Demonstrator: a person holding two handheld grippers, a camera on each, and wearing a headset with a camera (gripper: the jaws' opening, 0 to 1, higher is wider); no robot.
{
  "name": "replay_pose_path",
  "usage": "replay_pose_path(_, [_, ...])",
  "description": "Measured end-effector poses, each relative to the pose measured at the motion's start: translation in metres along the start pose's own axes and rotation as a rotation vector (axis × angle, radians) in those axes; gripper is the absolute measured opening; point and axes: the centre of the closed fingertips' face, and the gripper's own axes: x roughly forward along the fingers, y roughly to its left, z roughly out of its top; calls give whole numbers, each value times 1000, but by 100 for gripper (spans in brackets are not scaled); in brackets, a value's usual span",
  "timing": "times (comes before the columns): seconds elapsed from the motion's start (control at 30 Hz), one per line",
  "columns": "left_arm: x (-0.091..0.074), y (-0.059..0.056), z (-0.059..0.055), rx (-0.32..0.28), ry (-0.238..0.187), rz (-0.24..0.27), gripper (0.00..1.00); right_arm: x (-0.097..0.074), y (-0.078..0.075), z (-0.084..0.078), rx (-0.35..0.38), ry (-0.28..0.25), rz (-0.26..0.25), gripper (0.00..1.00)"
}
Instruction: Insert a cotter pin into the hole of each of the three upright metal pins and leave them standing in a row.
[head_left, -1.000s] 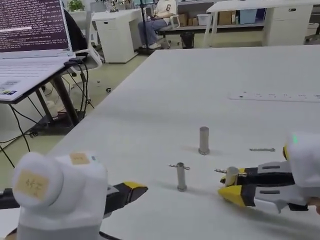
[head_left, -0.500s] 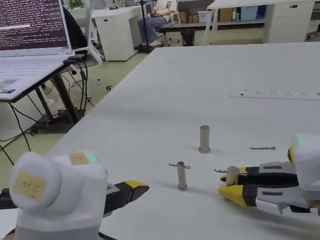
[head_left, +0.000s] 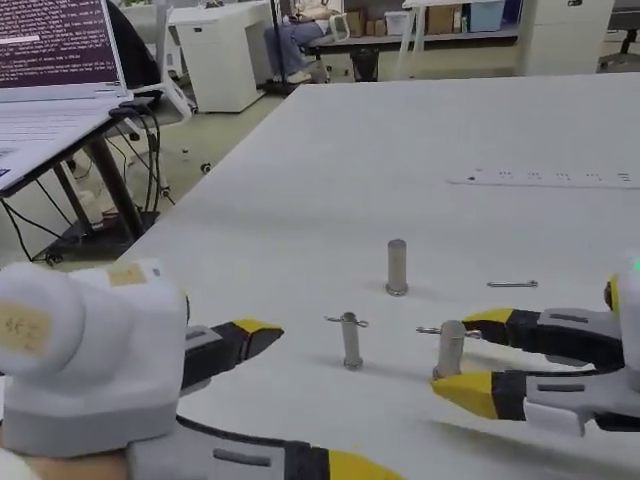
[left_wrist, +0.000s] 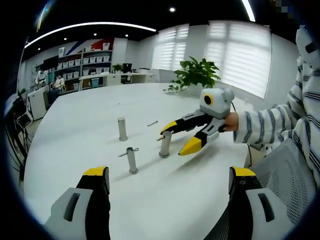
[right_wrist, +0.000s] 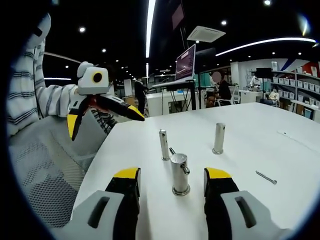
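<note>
Cotter pin (head_left: 513, 285) flat on table (head_left: 300, 200), long axis crosswise, right of bare far pin (head_left: 397, 267) | beyond right gripper (head_left: 458, 352), the nearer one, jaws spread astride near pin (right_wrist: 179, 172) | left gripper (left_wrist: 168, 172) jaws spread

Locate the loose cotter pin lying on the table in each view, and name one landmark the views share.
Head view: the cotter pin lies right of centre, to the right of the bare pin.
Left gripper view: the cotter pin is just above centre, right of the bare pin.
Right gripper view: the cotter pin is at lower right, below and right of the bare pin.
Shared landmark: the bare pin, upright with nothing through it.
</note>
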Motion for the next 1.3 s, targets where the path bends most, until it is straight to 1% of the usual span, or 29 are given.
replay_pose_path(0.1, [3, 5, 9, 7, -12, -5, 99, -9, 5, 4, 37, -37, -33, 52])
replay_pose_path(0.2, [7, 12, 18, 24, -17, -8, 98, -16, 10, 5, 48, -42, -57, 57])
replay_pose_path(0.27, [9, 18, 24, 36, -16, -9, 97, -20, 12, 7, 63, -54, -68, 59])
replay_pose_path(0.33, [12, 24, 30, 44, -22, -8, 96, -27, 14, 10, 108, -81, -86, 61])
replay_pose_path(0.4, [15, 29, 35, 45, -30, -14, 96, -32, 15, 9, 108, -79, -106, 62])
replay_pose_path(0.47, [20, 35, 43, 31, -44, -19, 94, -38, 15, 8, 102, -72, -143, 63])
replay_pose_path(0.53, [24, 41, 49, 28, -51, -19, 93, -44, 14, 7, 132, -81, -177, 68])
replay_pose_path(0.57, [26, 44, 51, 33, -51, -15, 93, -48, 12, 8, 148, -89, -201, 70])
replay_pose_path(0.6, [29, 48, 54, 42, -48, -11, 93, -51, 12, 8, 155, -92, -212, 72])
replay_pose_path(0.73, [38, 58, 62, 54, -39, -18, 91, -62, 11, 9, 183, -115, -265, 75])
replay_pose_path(0.8, [43, 62, 66, 55, -45, -17, 90, -65, 11, 3, 189, -93, -289, 78])
replay_pose_path(0.87, [47, 66, 68, 53, -48, -16, 90, -68, 11, -4, 213, -73, -301, 81])
replay_pose_path(1.0, [58, 71, 73, 55, -39, -11, 88, -71, 15, -10, 243, -58, -318, 88])
replay_pose_path(1.03, [60, 72, 74, 55, -39, -14, 87, -72, 17, -10, 245, -62, -317, 88])
replay_pose_path(1.1, [65, 74, 76, 56, -36, -19, 83, -76, 19, -4, 243, -92, -337, 86])
replay_pose_path(1.13, [68, 76, 77, 56, -35, -20, 82, -77, 19, -3, 247, -93, -340, 88])
replay_pose_path(1.23, [80, 83, 78, 59, -15, -20, 78, -81, 22, -2, 250, -96, -348, 88])
replay_pose_path(1.3, [88, 87, 77, 77, 14, -31, 73, -83, 23, -6, 262, -82, -357, 90])
